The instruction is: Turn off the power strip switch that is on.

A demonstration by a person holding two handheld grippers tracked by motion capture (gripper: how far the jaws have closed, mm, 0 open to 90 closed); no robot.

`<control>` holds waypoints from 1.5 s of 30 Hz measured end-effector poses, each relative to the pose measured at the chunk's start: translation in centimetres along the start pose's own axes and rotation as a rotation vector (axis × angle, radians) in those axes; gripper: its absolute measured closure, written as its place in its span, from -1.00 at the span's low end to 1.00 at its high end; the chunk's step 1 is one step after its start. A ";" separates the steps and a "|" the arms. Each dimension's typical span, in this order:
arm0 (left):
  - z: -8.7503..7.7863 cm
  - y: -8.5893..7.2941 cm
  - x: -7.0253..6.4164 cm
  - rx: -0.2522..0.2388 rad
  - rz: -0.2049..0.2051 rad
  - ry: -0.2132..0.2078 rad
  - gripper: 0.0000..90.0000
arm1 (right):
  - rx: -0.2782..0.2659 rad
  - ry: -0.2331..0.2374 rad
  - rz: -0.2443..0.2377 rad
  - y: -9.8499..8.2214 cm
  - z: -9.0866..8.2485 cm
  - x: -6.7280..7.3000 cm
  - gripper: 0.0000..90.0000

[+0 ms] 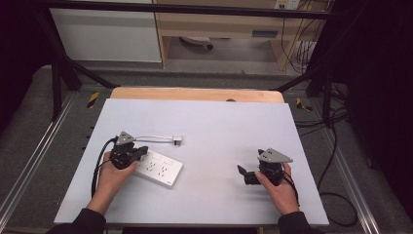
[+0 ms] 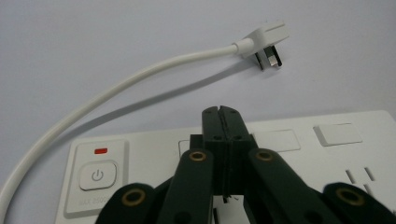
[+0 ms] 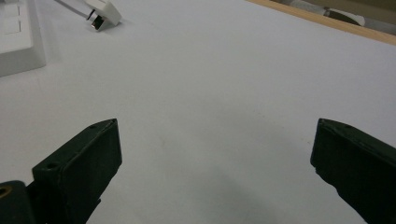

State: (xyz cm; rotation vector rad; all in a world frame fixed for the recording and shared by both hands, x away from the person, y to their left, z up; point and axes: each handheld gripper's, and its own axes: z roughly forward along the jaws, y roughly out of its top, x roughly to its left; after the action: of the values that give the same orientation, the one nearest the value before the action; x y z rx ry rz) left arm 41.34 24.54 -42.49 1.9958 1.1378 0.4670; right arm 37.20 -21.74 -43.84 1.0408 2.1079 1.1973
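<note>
High view first, from the left: the left claw [image 1: 138,152] sits over the near-left end of the white power strip [image 1: 160,168], its jaws pressed together with nothing between them. The left gripper view has those closed tips hovering over the strip's face, just right of the power button [image 2: 96,174]; whether they touch it I cannot tell. The strip's long axis runs from that claw diagonally toward the near middle of the tabletop [image 1: 219,126]. Its white cable [image 1: 151,137] curves away behind the claw to the plug [image 1: 178,141], which lies loose on its side just beyond the strip, prongs [image 2: 270,59] bare. Farther right, well apart from all this, the right claw [image 1: 242,171] rests with jaws spread wide over bare surface, pointing left toward the strip. I'd judge the left hand nearer to both strip and plug.
</note>
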 end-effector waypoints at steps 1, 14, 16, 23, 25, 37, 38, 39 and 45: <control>0.0 0.0 0.0 0.001 0.001 0.000 1.00 | 0.000 0.000 -0.001 0.0 0.0 0.0 -0.95; 0.2 0.0 -0.3 0.008 0.007 -0.010 1.00 | 0.002 0.001 0.001 0.0 0.0 0.0 -0.95; 0.2 0.0 -0.3 0.010 0.012 -0.012 1.00 | 0.002 0.001 0.001 0.0 0.0 0.0 -0.95; 0.3 -0.1 -0.4 0.014 0.019 -0.013 1.00 | 0.003 0.003 0.001 0.0 0.0 0.0 -0.95; 0.3 -0.1 -0.4 0.015 0.019 -0.012 1.00 | 0.004 0.003 0.000 0.0 0.0 0.0 -0.95; 0.4 -0.1 -0.3 0.010 0.015 0.003 1.00 | 0.003 0.003 -0.001 0.0 0.0 0.0 -0.95; 0.5 -0.1 -0.4 0.015 0.017 -0.001 1.00 | 0.003 0.003 -0.001 0.0 0.0 0.0 -0.95; 0.6 -0.2 -0.4 0.015 0.019 -0.002 1.00 | 0.003 0.004 -0.001 0.0 0.0 0.1 -0.95; 0.6 -0.1 -0.5 0.015 0.014 -0.002 1.00 | 0.003 0.003 -0.001 0.0 0.0 0.1 -0.95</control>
State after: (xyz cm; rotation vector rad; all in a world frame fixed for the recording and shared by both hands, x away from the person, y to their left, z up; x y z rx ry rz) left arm 41.42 23.91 -42.95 2.0181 1.1292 0.4650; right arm 37.19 -21.68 -43.87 1.0395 2.1133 1.1963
